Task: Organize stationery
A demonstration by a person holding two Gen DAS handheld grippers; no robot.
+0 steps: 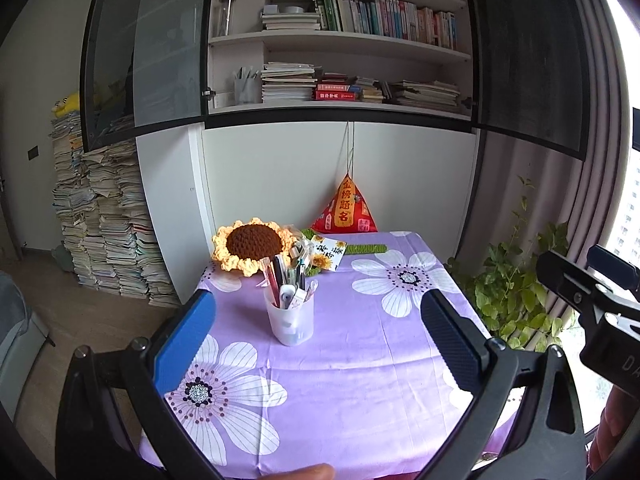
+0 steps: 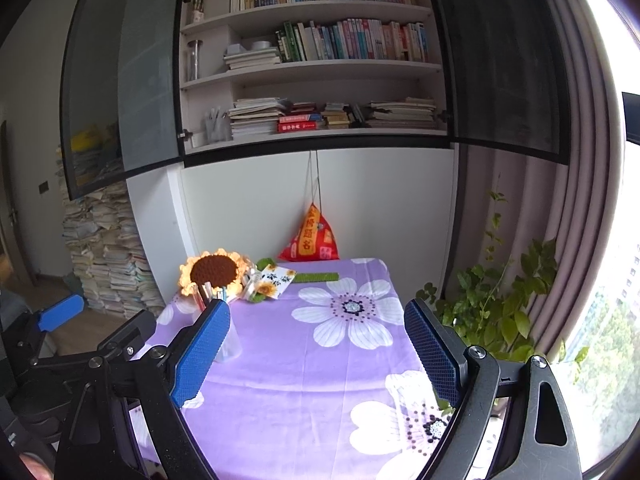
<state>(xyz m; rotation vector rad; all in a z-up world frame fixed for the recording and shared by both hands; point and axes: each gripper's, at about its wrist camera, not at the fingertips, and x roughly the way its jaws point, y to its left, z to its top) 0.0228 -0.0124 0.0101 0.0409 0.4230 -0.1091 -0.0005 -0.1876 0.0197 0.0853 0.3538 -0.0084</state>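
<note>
Left gripper point(image 1: 318, 334): nearest in the left wrist view; jaws spread wide, nothing between them; blue pad at 9 o'clock, dark pad at 3 o'clock; held above the tablecloth.
Right gripper point(image 2: 316, 350): nearest in the right wrist view; jaws likewise wide apart and empty; its black frame also shows at 3 o'clock in the left view.
Tablecloth point(image 1: 360, 380): purple with large white flowers, covering the table below both grippers.
Cup point(image 1: 290, 318): translucent white, upright on the cloth, between the left gripper's pads in the left view and beyond them; in the right view at 9 o'clock, mostly behind the blue pad.
Pens point(image 1: 286, 276): a bundle standing in the cup, tips up, leaning slightly; exact count cannot be told.
Sunflower point(image 1: 252, 248): crocheted, brown centre and yellow petals, lying just behind the cup at 11 o'clock, green stem running toward 2 o'clock.
Card point(image 1: 329, 254): white with sunflower print, resting on the stem.
Red pouch point(image 1: 345, 210): pyramid-shaped, at the table's far edge against the white wall, hanging cord above.
Plant point(image 1: 516, 292): leafy, off the table at 3 o'clock, before a curtain.
Paper stacks point(image 1: 104, 220): tall piles on the floor at 9 o'clock.
Bookshelf point(image 1: 340, 40): farthest, at 12 o'clock, glass doors open, rows of books.
</note>
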